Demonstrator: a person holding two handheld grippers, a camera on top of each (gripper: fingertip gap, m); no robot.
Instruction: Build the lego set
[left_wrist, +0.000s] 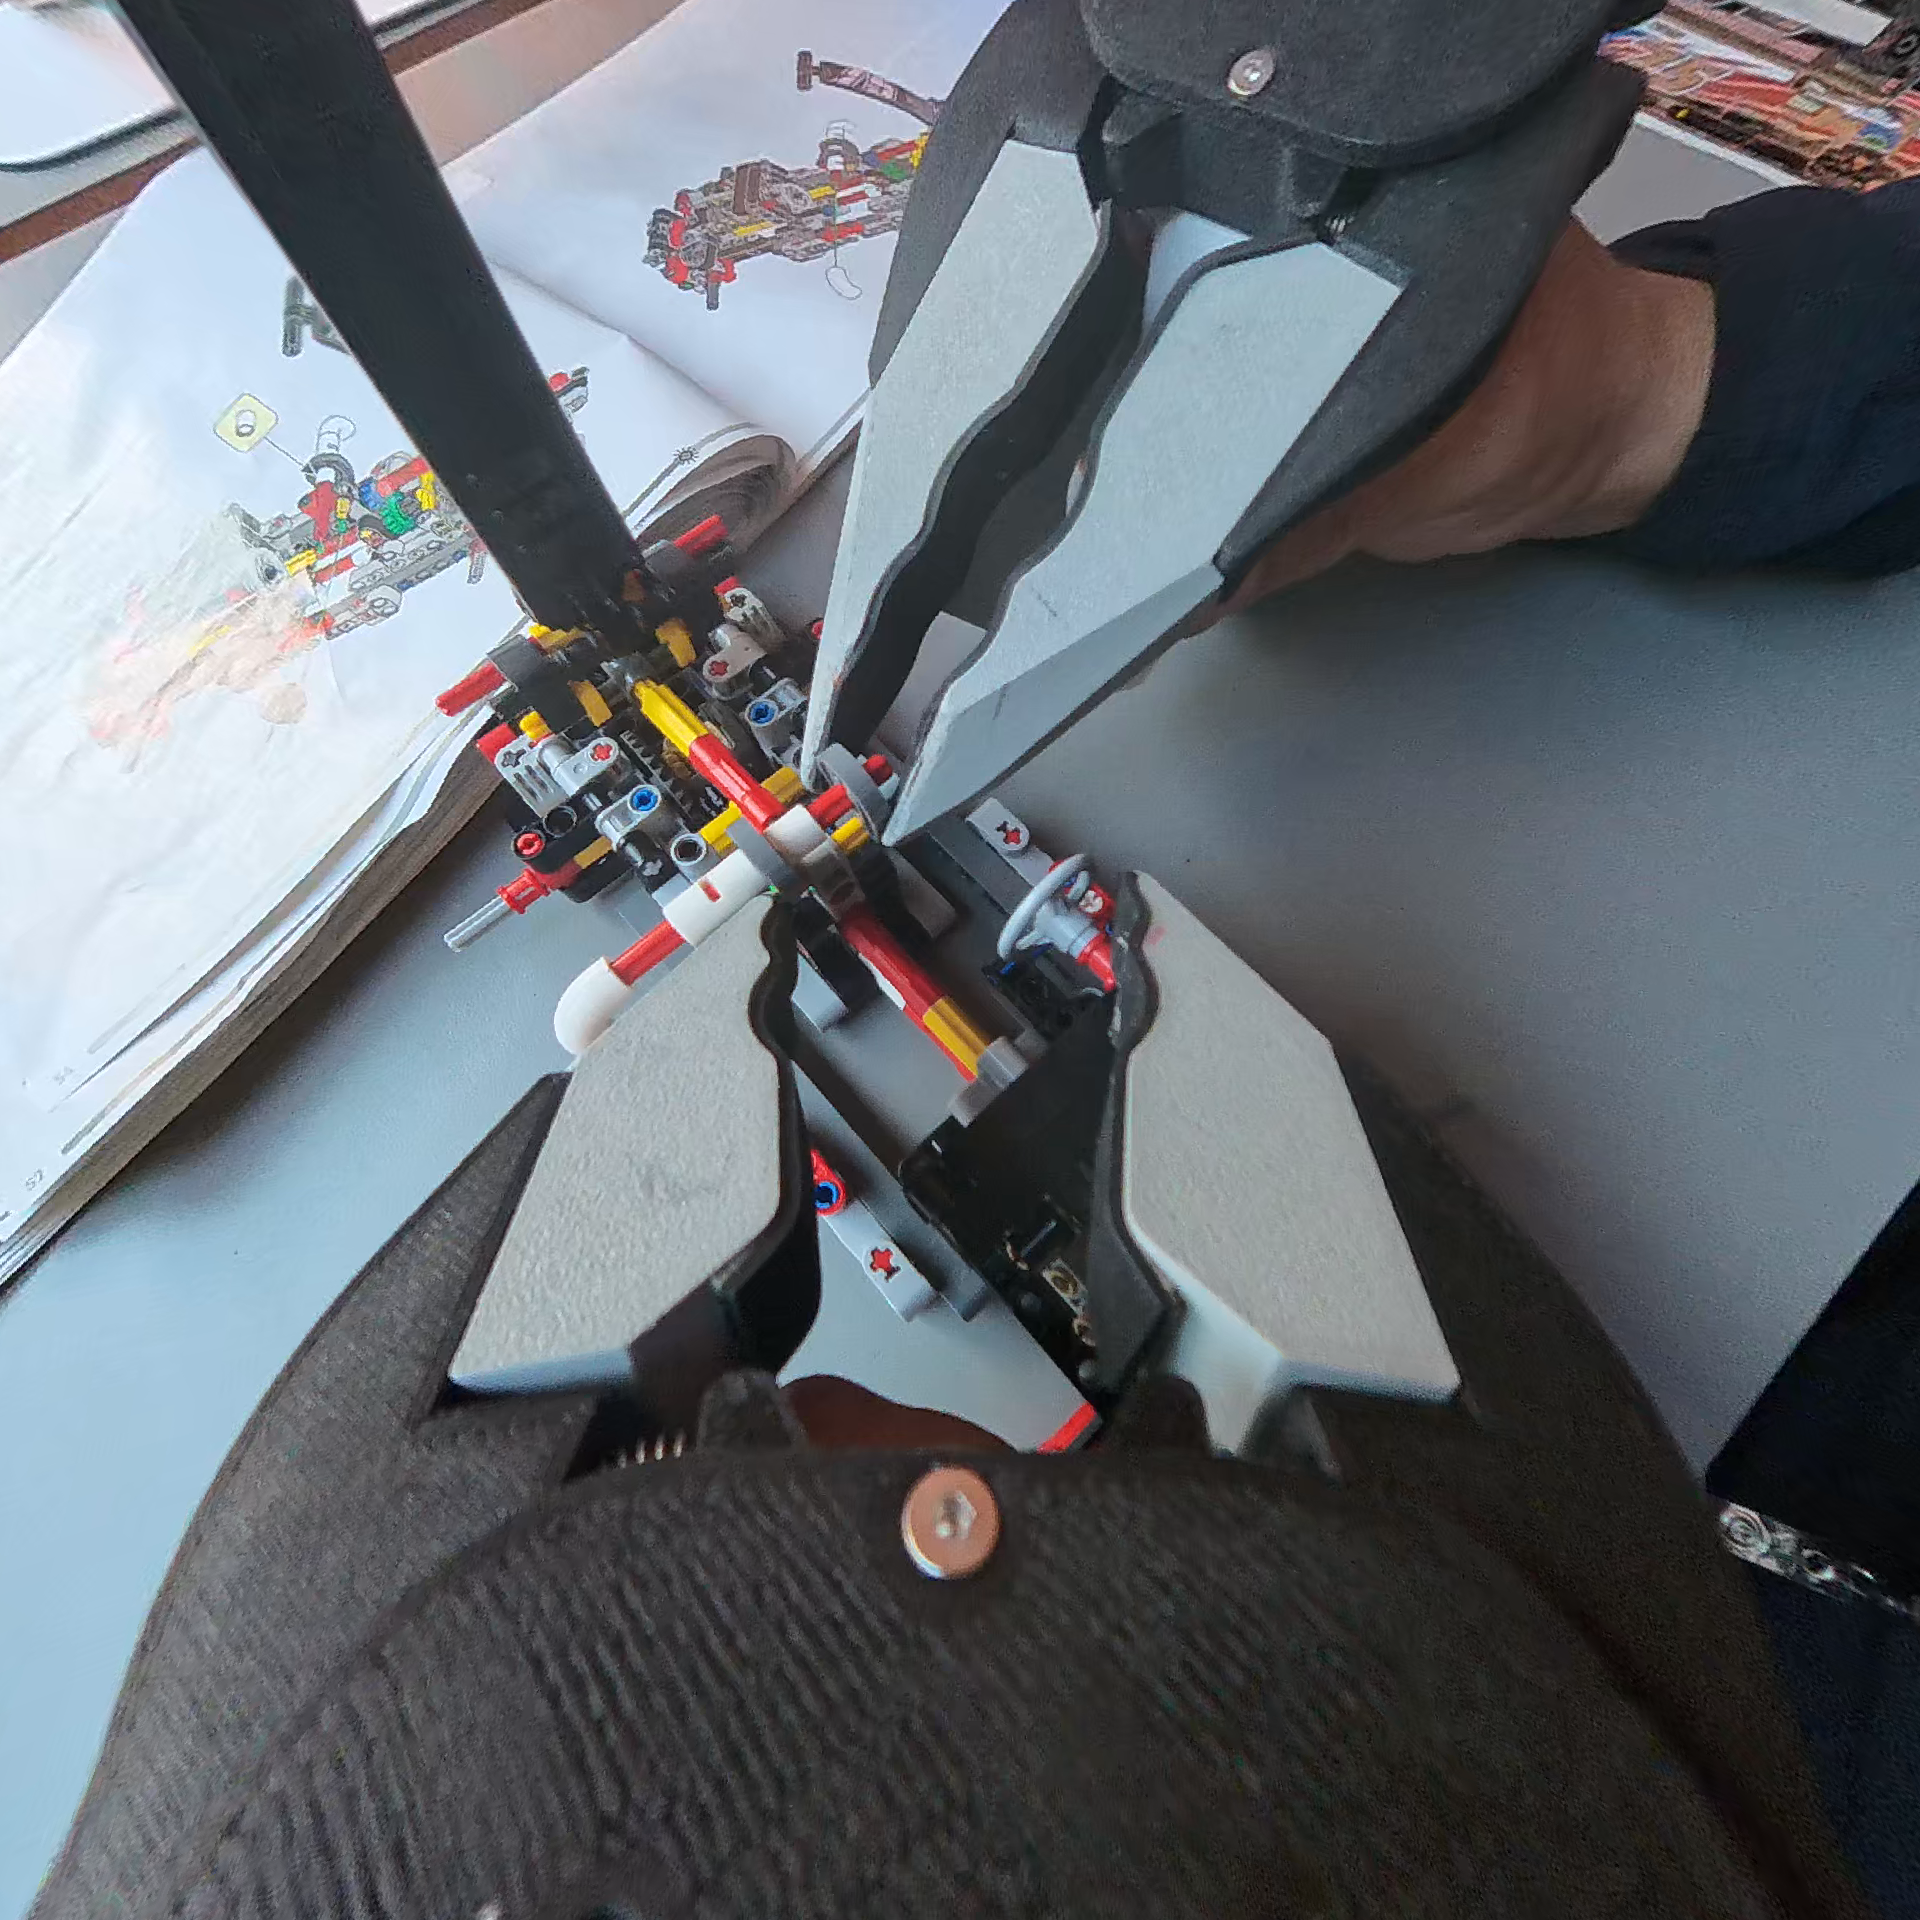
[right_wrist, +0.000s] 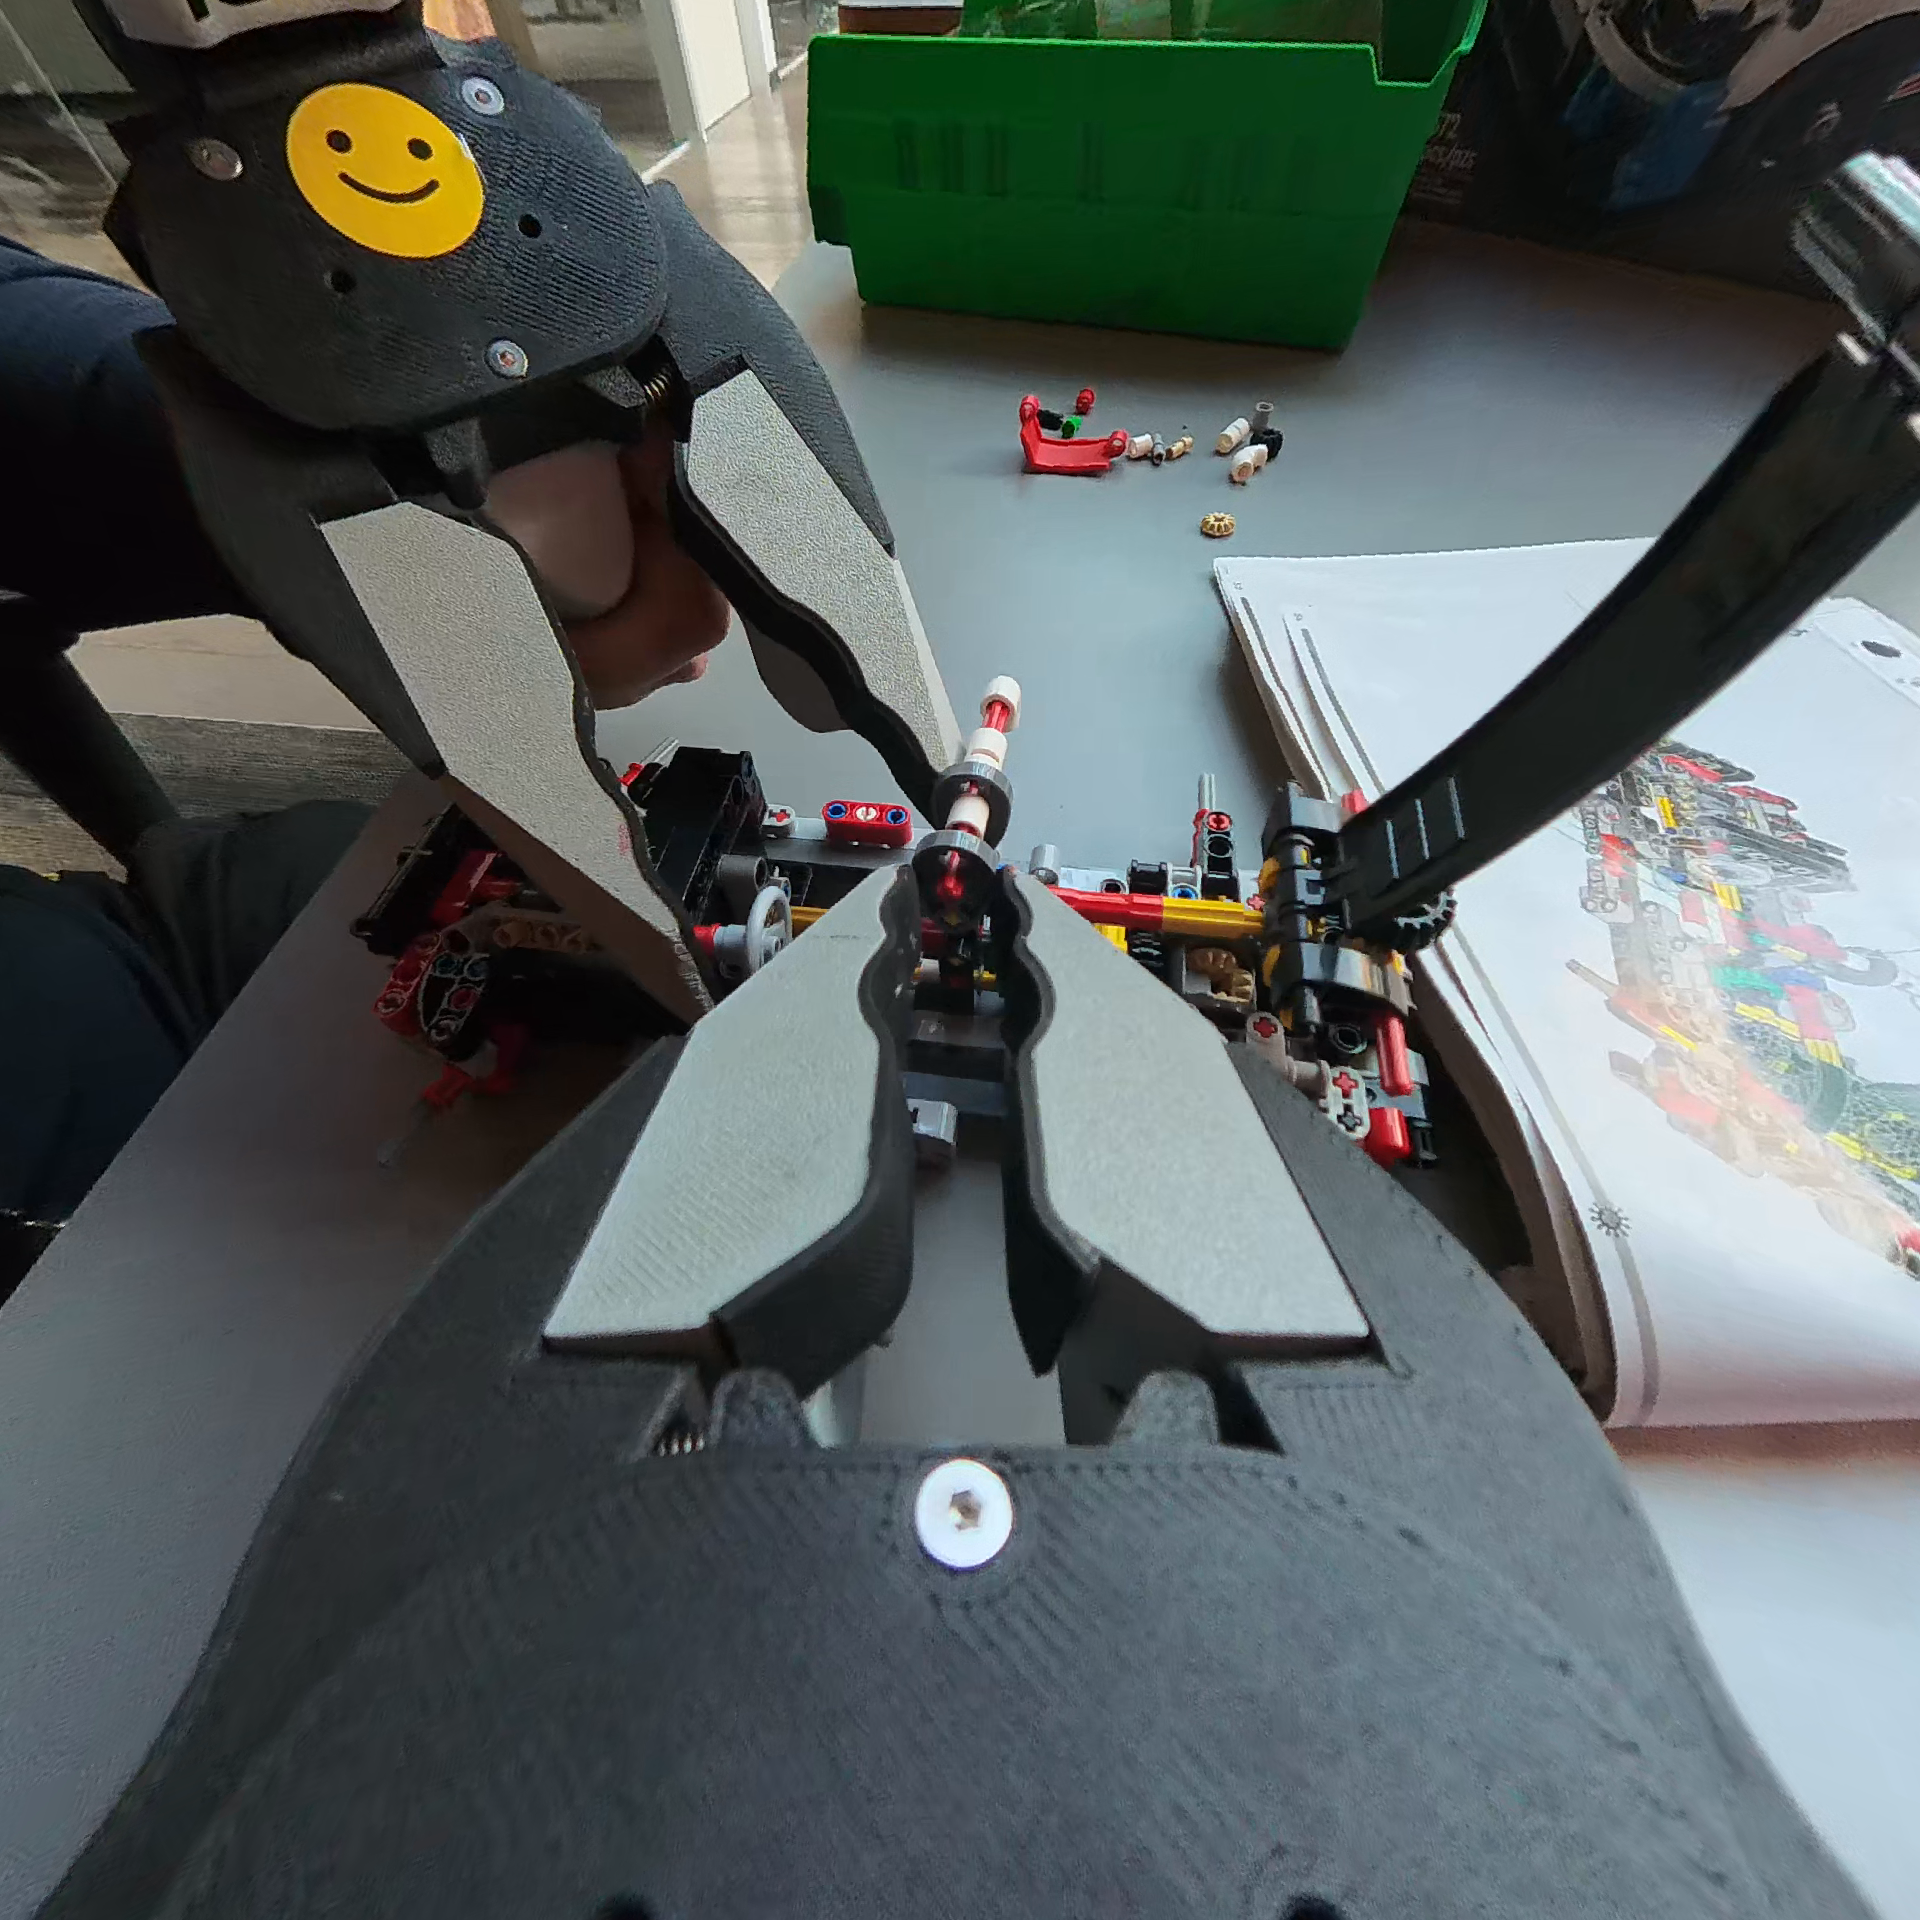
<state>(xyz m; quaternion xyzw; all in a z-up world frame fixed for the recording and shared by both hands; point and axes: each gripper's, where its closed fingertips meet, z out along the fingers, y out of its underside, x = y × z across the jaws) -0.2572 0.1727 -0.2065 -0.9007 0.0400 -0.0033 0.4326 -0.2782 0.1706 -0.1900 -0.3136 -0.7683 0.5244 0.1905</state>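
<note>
A big grey table (right_wrist: 1091, 582) holds everything. At its far edge stands a bright green plastic bin (right_wrist: 1122, 177). An open paper booklet with building pictures (right_wrist: 1714, 987) lies on the table, with one end of the model resting on its edge.

In the middle sits a half-built model made of black, grey, red and yellow plastic bricks (left_wrist: 665, 769). A long black beam (left_wrist: 384, 291) rises up at a slant from its far end.

The left gripper (left_wrist: 951, 914) has black arms and flat grey fingers. Its fingers are spread wide, one on each side of the model's near end. One finger (left_wrist: 1127, 966) stands right beside the small grey steering wheel (left_wrist: 1044, 914). I cannot tell if the pads press on the bricks.

The right gripper (right_wrist: 961, 894) comes in from the other side. Its two fingers are almost together, and their tips pinch a small grey ring (left_wrist: 857, 784) that sits on a thin red rod (right_wrist: 951, 873). The same rod carries white sleeves (right_wrist: 987, 748) farther along.

Some tiny loose pieces (right_wrist: 1143, 442) lie near the bin, well away from the model, and one small tan gear (right_wrist: 1218, 525) lies alone.
</note>
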